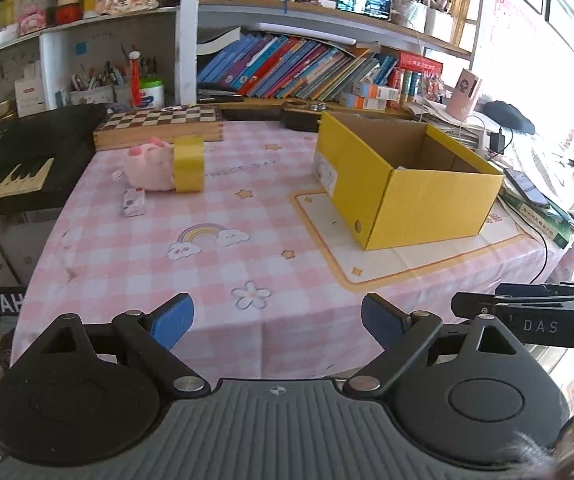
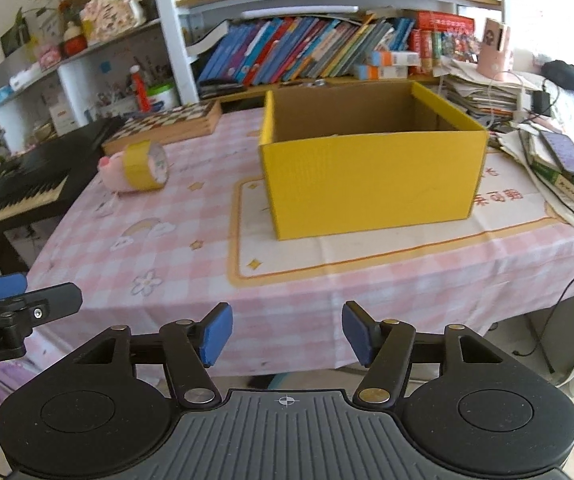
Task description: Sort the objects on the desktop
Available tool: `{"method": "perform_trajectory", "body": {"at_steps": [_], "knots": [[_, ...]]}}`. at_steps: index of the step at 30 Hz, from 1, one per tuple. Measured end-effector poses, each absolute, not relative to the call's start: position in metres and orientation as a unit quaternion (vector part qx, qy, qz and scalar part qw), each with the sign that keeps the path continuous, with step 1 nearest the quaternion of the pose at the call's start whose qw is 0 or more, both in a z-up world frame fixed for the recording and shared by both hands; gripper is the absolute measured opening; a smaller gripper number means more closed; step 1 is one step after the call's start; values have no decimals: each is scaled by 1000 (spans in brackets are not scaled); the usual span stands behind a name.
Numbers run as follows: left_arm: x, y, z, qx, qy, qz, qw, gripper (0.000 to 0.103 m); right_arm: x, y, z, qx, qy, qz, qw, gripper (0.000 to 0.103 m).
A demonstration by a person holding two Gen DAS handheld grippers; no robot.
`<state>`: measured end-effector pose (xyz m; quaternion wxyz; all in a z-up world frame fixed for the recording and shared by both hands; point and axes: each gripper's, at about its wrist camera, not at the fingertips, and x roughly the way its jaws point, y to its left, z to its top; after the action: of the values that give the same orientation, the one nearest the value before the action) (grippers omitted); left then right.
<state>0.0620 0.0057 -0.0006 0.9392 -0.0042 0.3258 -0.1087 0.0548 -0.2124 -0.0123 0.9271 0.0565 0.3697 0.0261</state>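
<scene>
Left wrist view: yellow box [image 1: 403, 184] stood open-topped on the pink checked tablecloth [image 1: 207, 248]; little of its inside showed, contents could not be told.
Pink plush toy [image 1: 149, 168], yellow tape roll [image 1: 188, 164] touching it, and small card [image 1: 134, 203] lay well apart from box. Left gripper [image 1: 277, 326] and right gripper [image 2: 285, 336] both spread, holding nothing, at the near table edge.
</scene>
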Motion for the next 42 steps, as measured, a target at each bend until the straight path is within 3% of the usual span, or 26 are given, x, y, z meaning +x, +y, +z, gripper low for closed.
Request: {"method": "perform_trajectory", "body": {"at_steps": [9, 19, 42], "knots": [[50, 44, -3, -18, 324, -78, 942, 91, 56, -166, -11, 24, 372, 72, 925, 67], [44, 83, 0, -41, 314, -30, 948, 99, 60, -121, -4, -21, 364, 129, 922, 69], [92, 92, -9, -36, 332, -9, 942, 100, 118, -100, -13, -32, 374, 161, 913, 70]]}}
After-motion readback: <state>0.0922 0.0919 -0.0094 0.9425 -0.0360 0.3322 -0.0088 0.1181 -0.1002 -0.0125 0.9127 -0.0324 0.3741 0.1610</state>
